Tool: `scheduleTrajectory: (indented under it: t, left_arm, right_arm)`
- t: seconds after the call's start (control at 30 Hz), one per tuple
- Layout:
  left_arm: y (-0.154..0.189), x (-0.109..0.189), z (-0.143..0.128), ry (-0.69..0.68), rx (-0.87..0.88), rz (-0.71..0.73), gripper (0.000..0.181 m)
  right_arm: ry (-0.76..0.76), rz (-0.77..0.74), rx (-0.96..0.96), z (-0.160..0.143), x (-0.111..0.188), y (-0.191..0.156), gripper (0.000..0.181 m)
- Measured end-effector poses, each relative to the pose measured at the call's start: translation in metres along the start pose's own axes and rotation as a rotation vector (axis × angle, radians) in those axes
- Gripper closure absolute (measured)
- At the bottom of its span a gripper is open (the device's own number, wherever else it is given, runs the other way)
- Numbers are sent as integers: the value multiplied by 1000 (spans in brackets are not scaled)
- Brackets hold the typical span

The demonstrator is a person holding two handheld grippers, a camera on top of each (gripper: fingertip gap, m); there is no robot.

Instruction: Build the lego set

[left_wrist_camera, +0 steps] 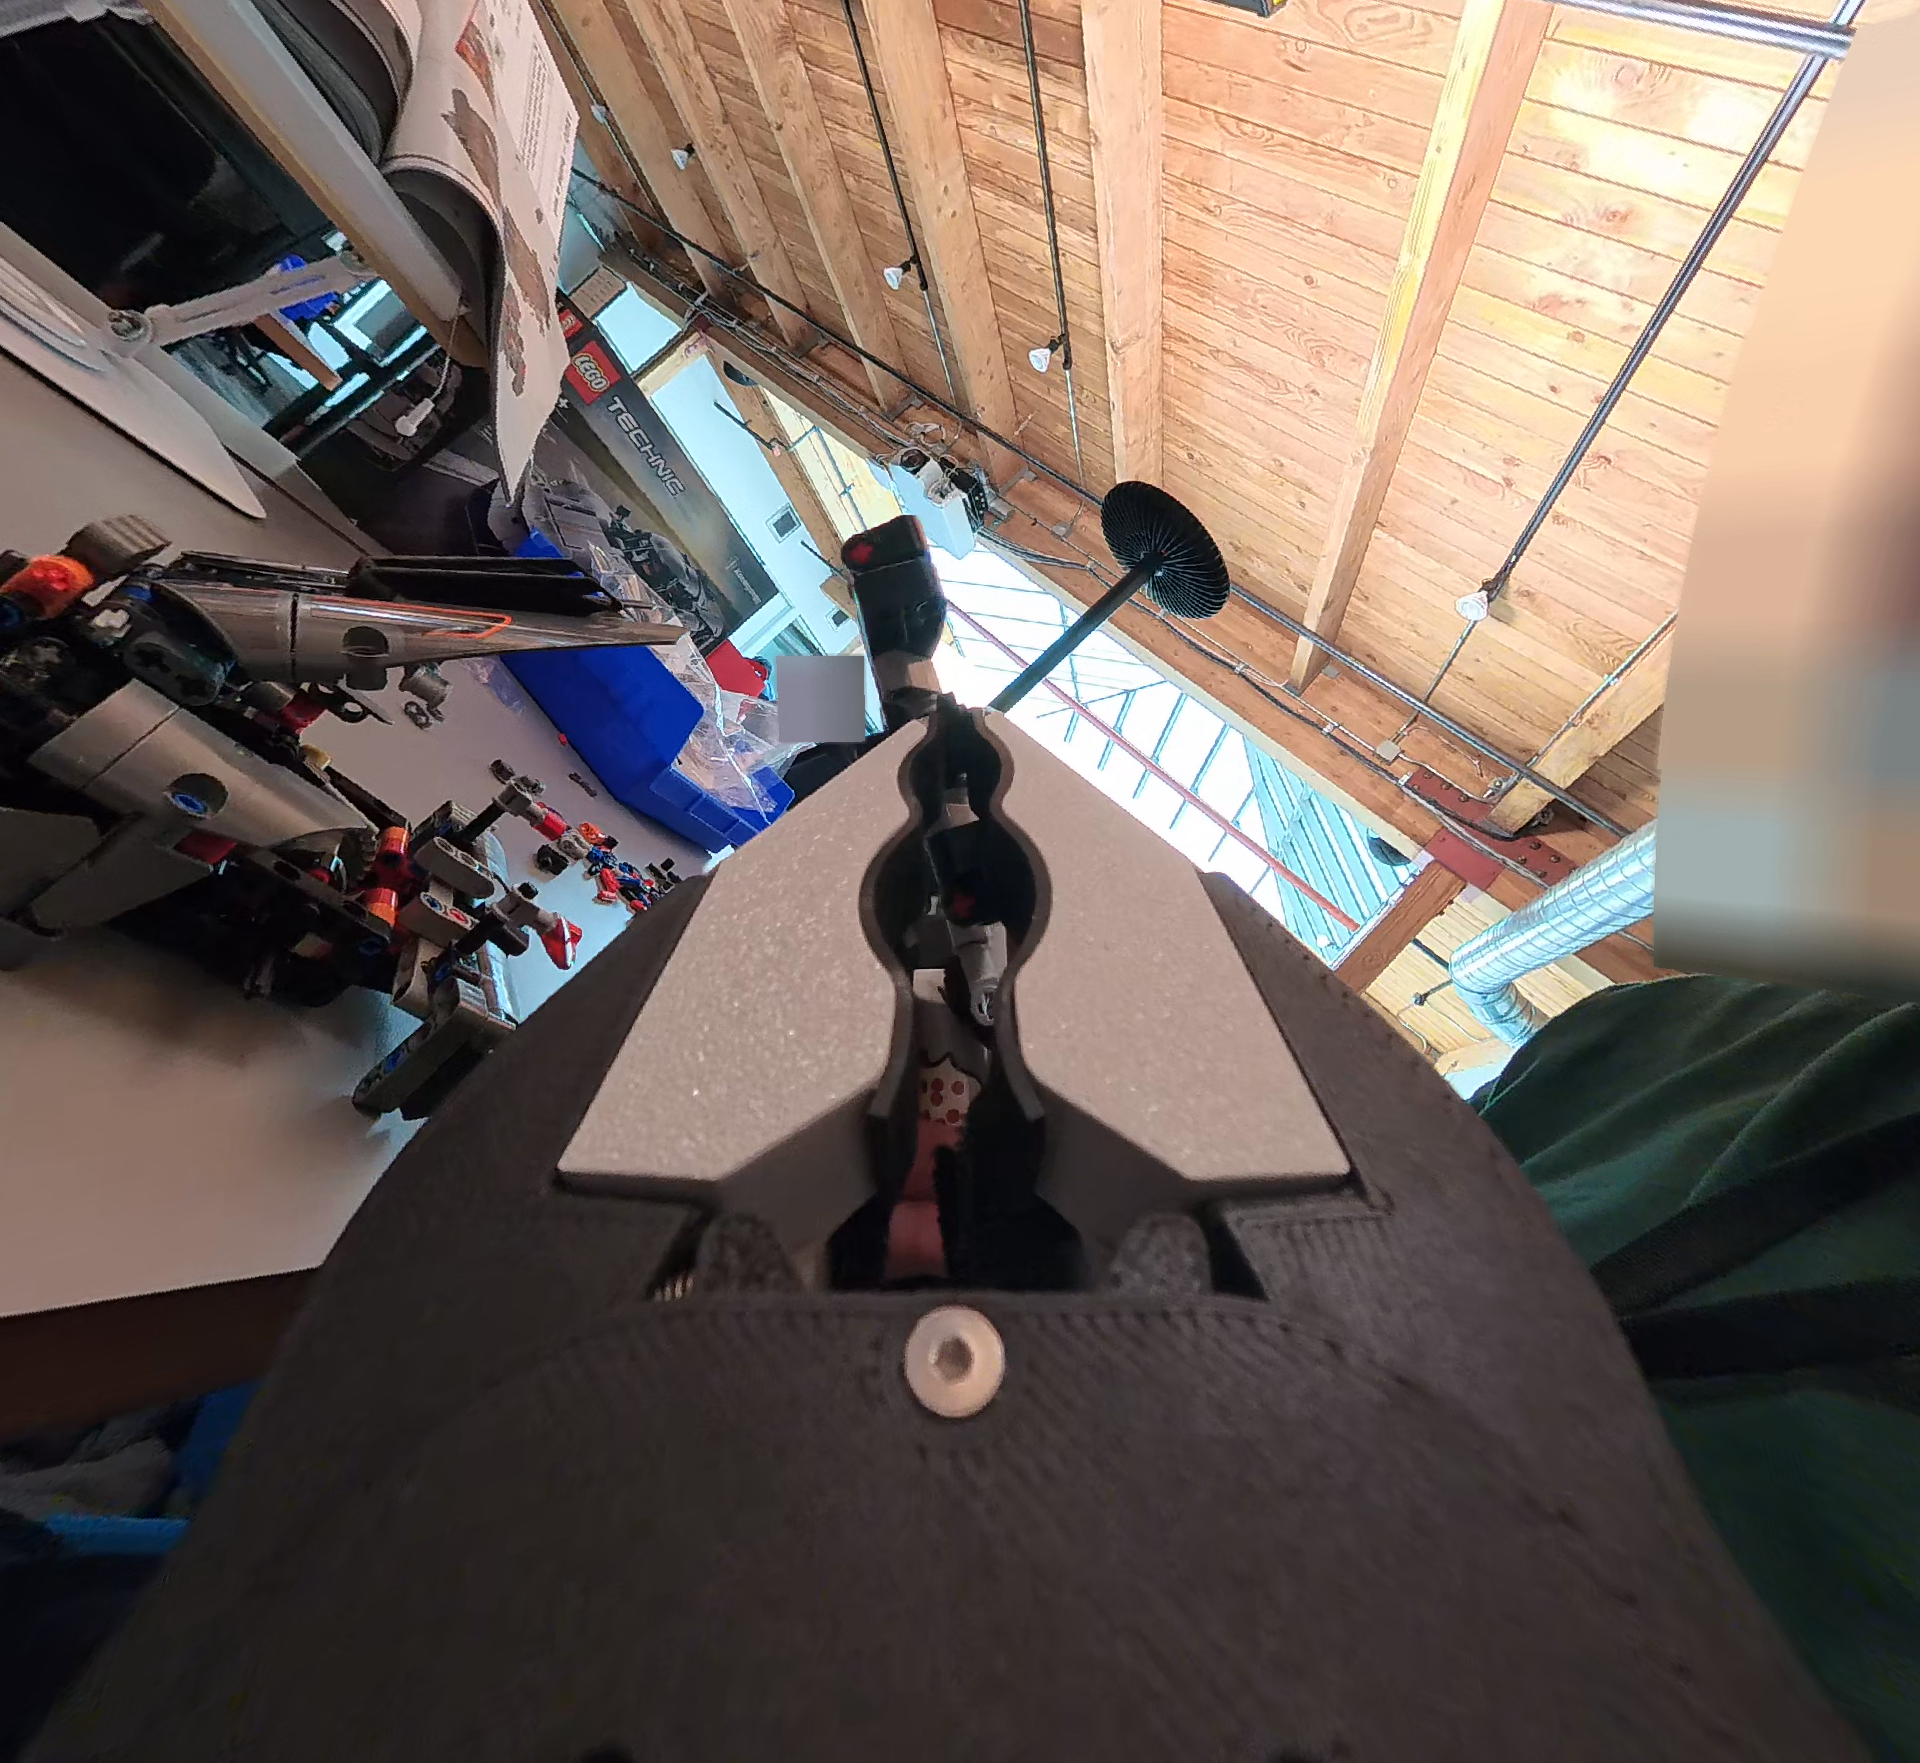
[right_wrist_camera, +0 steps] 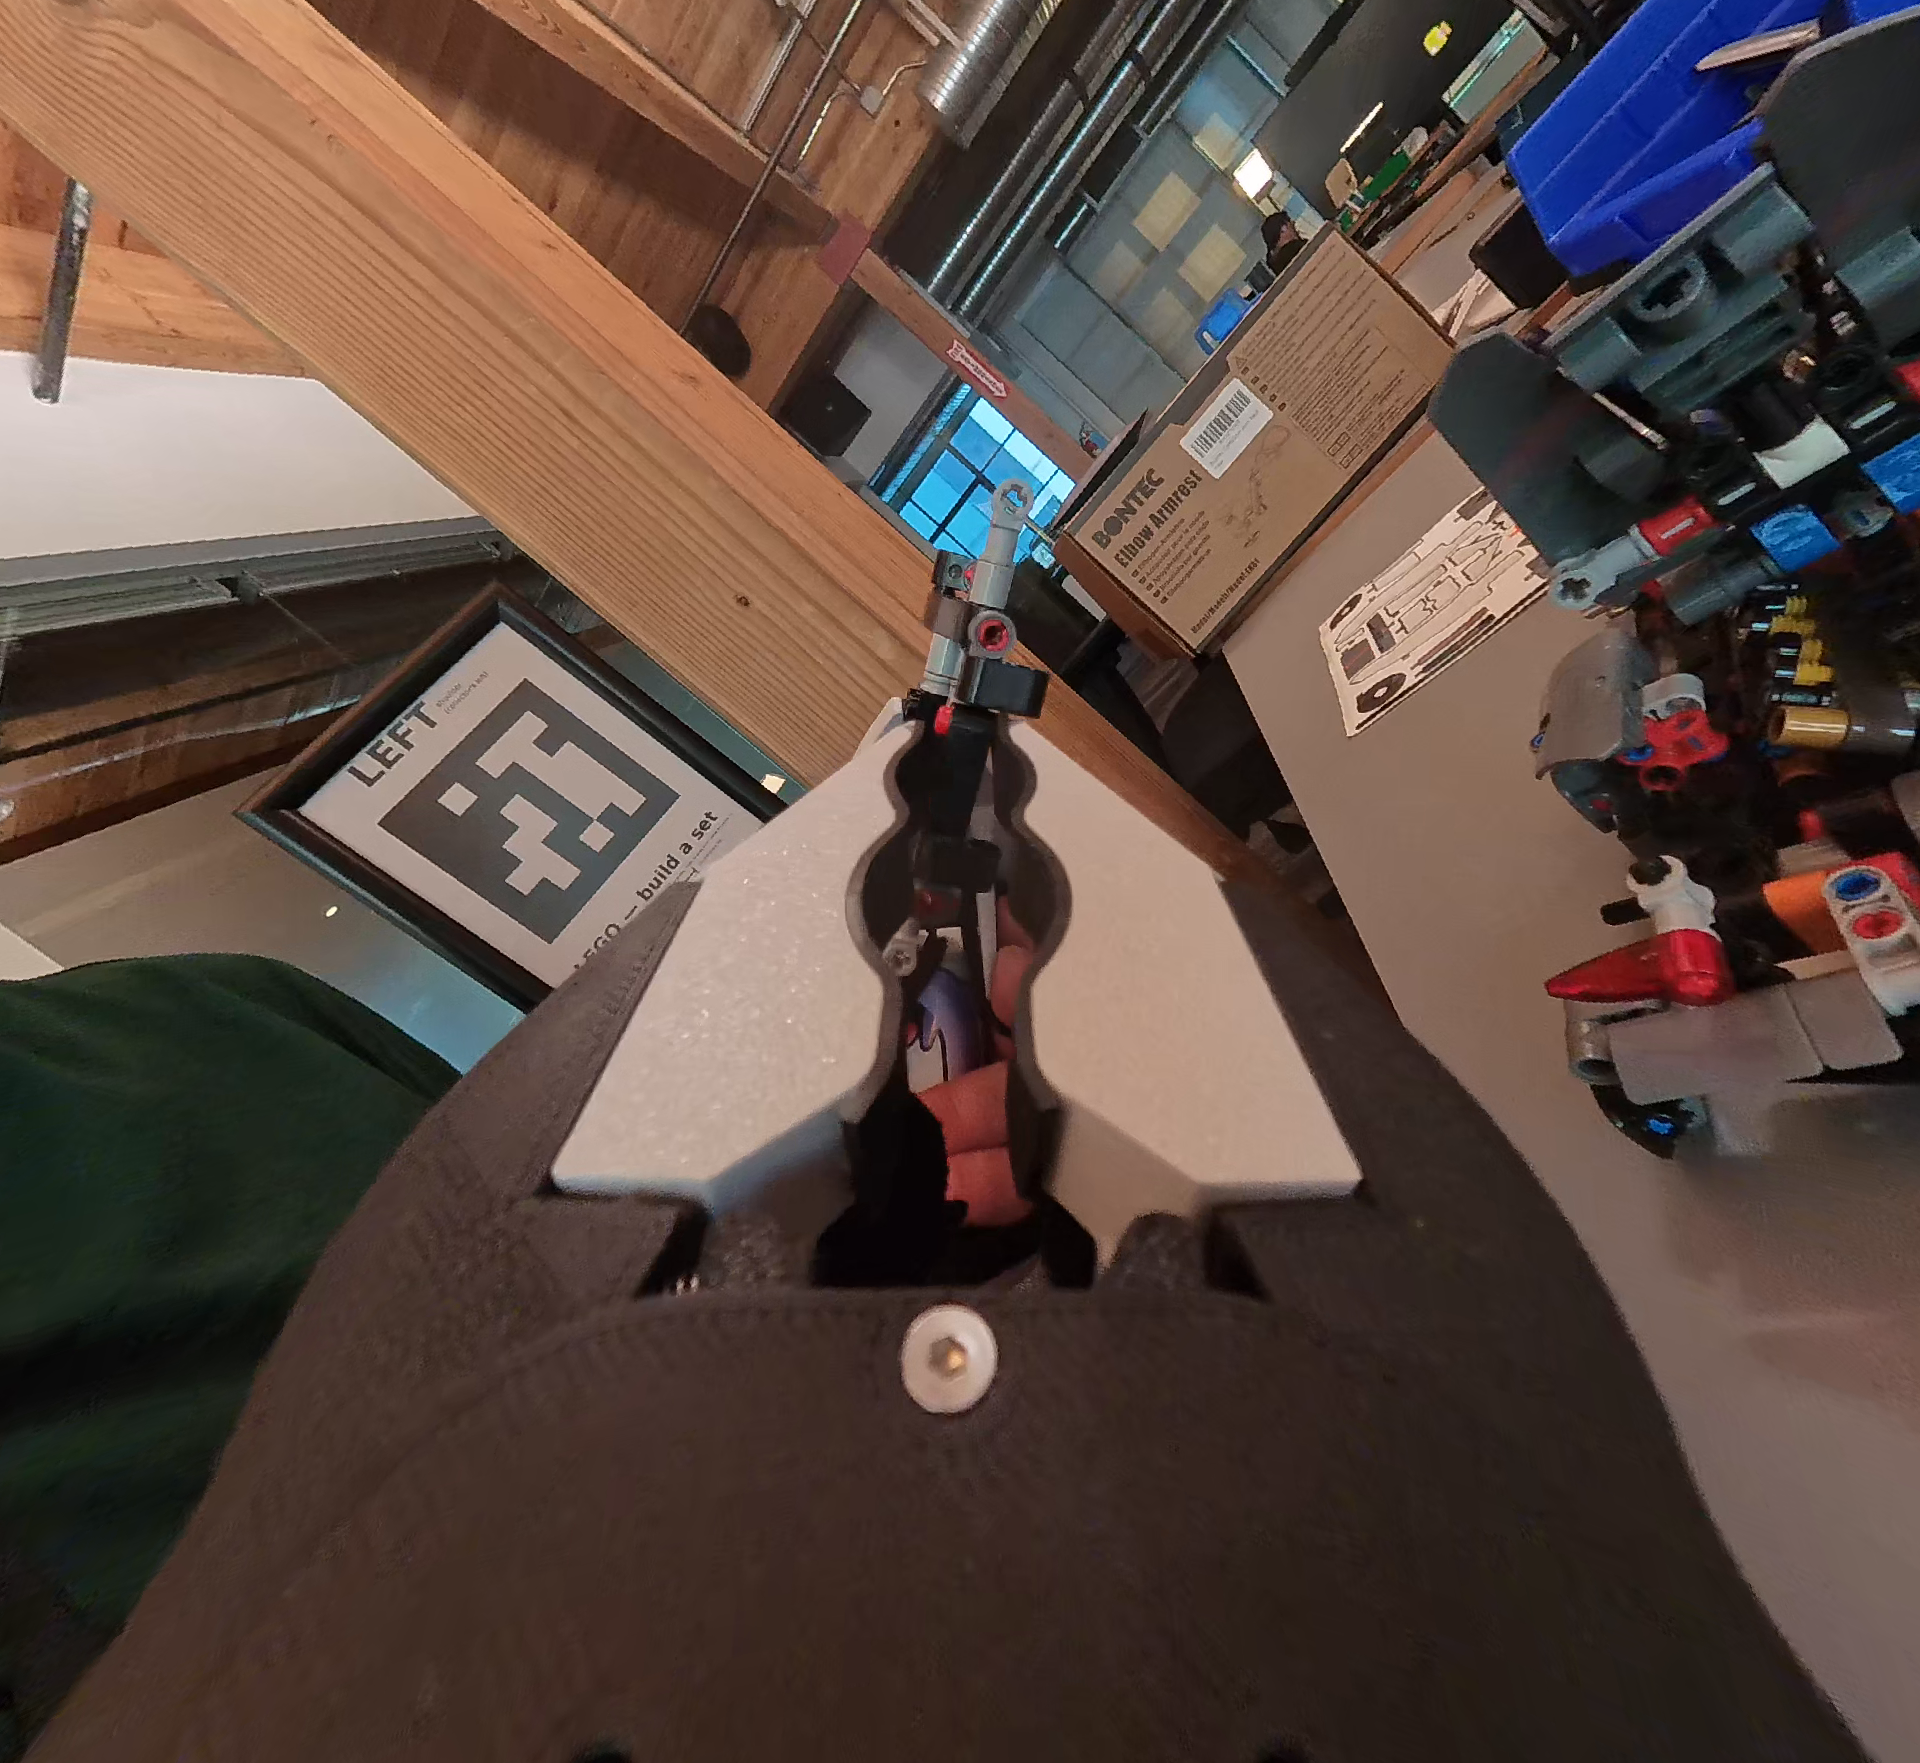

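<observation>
Lego sub-assembly [right_wrist_camera: 977, 643], a small cluster of black, grey and red pieces, sits pinched between the tips of both grippers, lifted off the table and up toward the wooden ceiling. In the right wrist view the right gripper [right_wrist_camera: 951, 737] is closed on its black lower part; a thin grey rod with a ring end sticks up past the fingertips. In the left wrist view the left gripper [left_wrist_camera: 956, 726] is closed on the same sub-assembly [left_wrist_camera: 899, 591], whose black block with a red pin shows beyond the tips, and more of it runs down the gap between the grey pads.

Blue bins [left_wrist_camera: 623, 705] stand on the table [left_wrist_camera: 156, 1142] at the far side, with clear plastic bags spilling out of them; what the bags hold cannot be told. The bins [right_wrist_camera: 1704, 92] also show at the upper right of the right view, their inside hidden.

The big model [left_wrist_camera: 208, 757], grey, black and orange, rests on the table to the left of the left gripper, well apart from the held piece. Loose parts [left_wrist_camera: 613, 872] in red, blue and black lie scattered just beyond it. A booklet [left_wrist_camera: 488, 134] hangs open above, and the set's box [left_wrist_camera: 644, 456] stands behind the bins. In the right view a sticker sheet [right_wrist_camera: 1434, 601] lies flat on the table beside the model [right_wrist_camera: 1745, 674], with a cardboard box [right_wrist_camera: 1257, 446] farther back.
</observation>
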State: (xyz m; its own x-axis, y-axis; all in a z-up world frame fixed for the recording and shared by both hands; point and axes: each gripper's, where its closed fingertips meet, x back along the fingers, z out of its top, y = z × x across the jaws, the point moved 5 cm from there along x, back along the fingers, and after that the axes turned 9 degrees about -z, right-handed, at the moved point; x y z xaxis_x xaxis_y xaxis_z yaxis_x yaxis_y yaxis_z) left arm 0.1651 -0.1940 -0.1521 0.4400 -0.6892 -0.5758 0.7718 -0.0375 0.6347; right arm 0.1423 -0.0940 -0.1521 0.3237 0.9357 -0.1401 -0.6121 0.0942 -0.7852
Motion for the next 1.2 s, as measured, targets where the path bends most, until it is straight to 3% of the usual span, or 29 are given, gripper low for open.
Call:
scheduleTrajectory:
  t: [1.2]
  left_arm:
    - [1,0,-10,2,80,-36,181]
  right_arm:
    - [32,-38,-24,-7,24,7,157]
